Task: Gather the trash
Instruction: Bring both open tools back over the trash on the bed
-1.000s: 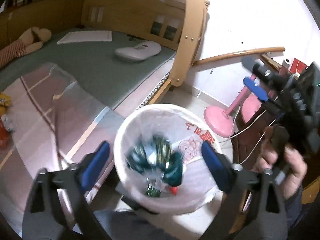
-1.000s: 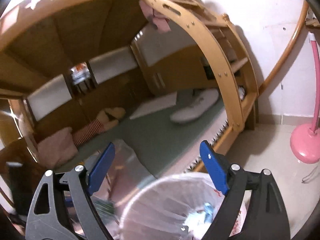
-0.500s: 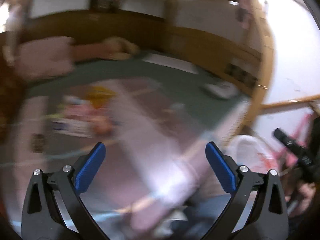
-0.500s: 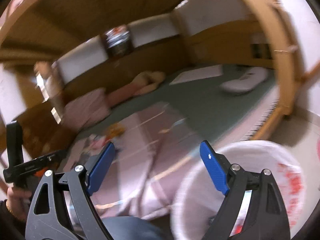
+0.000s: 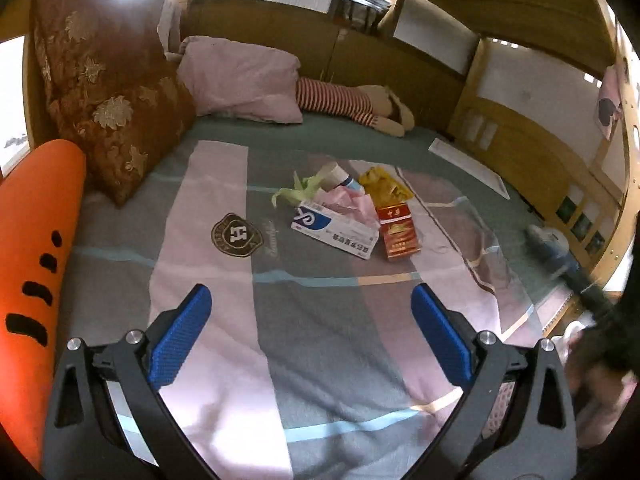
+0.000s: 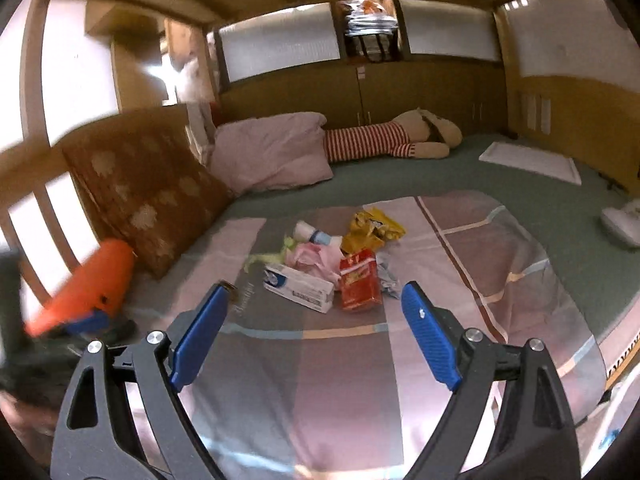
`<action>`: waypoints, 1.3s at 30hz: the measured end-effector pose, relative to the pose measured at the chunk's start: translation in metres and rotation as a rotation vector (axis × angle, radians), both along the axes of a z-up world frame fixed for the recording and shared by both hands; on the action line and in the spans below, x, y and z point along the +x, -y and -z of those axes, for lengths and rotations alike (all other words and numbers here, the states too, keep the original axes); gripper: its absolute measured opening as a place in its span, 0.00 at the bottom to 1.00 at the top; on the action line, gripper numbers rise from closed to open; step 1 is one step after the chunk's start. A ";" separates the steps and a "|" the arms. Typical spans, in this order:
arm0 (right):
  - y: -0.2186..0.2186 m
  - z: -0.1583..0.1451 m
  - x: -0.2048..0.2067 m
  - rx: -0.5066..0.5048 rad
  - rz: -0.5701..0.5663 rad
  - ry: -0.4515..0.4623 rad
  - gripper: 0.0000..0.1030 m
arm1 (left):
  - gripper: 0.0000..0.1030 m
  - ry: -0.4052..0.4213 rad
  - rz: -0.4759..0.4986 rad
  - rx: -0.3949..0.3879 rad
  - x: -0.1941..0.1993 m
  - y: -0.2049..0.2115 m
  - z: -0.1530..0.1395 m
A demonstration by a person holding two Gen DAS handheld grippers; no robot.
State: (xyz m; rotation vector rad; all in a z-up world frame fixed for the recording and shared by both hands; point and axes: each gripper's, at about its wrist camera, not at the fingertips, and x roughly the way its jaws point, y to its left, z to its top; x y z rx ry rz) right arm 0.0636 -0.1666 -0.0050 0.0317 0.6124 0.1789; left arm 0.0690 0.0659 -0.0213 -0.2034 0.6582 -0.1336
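Note:
A small heap of trash lies on the striped blanket [image 5: 320, 320] in the middle of the bed. It holds a white and blue box [image 5: 335, 231] [image 6: 299, 286], a red packet [image 5: 399, 231] [image 6: 358, 280], a yellow wrapper [image 5: 383, 188] [image 6: 374, 229], pink crumpled paper [image 5: 348, 204] [image 6: 316, 258], a pale green scrap [image 5: 298, 191] and a small white tube [image 5: 338, 174]. My left gripper [image 5: 311, 338] stands open over the blanket, short of the heap, with nothing between its fingers. My right gripper [image 6: 316, 334] is open too, just before the box and the red packet.
A brown flowered cushion [image 5: 108, 96], a pink pillow [image 5: 244, 80] and a striped plush toy [image 5: 352, 106] lie at the bed's head. An orange bolster [image 5: 32, 240] runs along the left. A white pad [image 6: 532, 162] lies at the right. The wooden bed frame [image 5: 560, 168] rises behind.
Both grippers have swung left, away from the white lined bin beside the bed, and now face the trash heap on the blanket. The bin has left both views.

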 end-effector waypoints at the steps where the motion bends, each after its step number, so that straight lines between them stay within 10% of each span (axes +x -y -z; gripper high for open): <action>1: -0.005 0.004 0.002 -0.018 -0.003 -0.031 0.84 | 0.96 0.017 0.003 0.021 -0.002 0.003 -0.001; 39: 0.008 0.007 -0.007 0.026 -0.004 -0.011 0.84 | 0.96 0.007 0.025 0.074 -0.004 0.022 0.010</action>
